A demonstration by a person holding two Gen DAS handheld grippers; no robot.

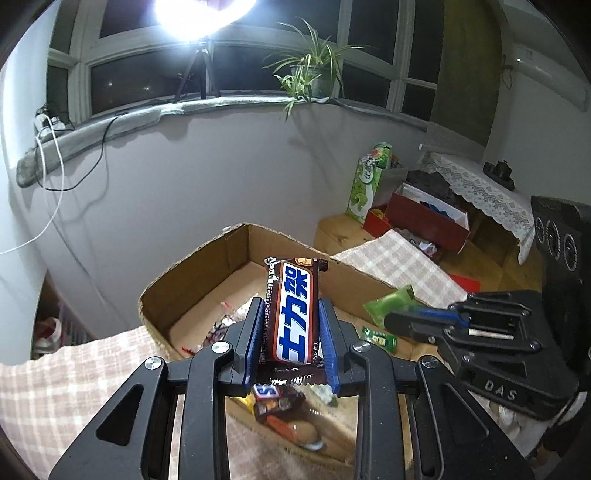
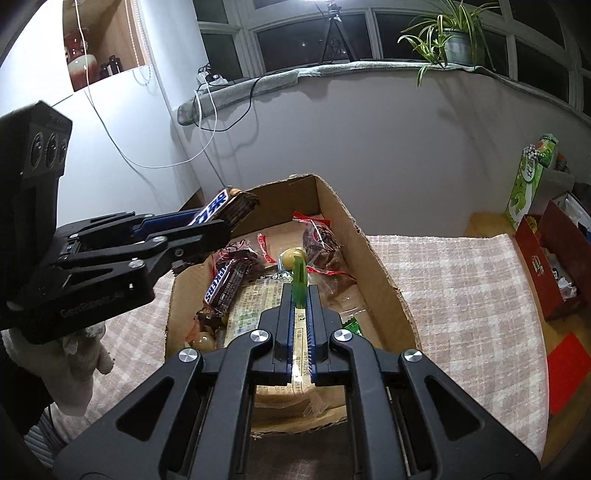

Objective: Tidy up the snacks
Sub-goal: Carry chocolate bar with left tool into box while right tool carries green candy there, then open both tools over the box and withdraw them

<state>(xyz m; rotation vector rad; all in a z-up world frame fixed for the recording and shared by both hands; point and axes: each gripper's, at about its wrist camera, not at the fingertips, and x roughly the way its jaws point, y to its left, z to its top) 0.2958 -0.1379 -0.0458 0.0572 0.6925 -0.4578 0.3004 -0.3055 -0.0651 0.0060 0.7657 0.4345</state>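
My left gripper is shut on a brown Snickers bar and holds it above the open cardboard box. In the right wrist view the same gripper and bar hang over the box's left wall. My right gripper is shut on a thin green snack packet, seen edge-on above the box. In the left wrist view that gripper holds the green packet at the right. Inside the box lie another Snickers bar, red-sealed packets and other snacks.
The box sits on a checked cloth. A red box and a green carton stand at the right. A potted plant and a tripod are on the window sill. A small green packet lies in the box.
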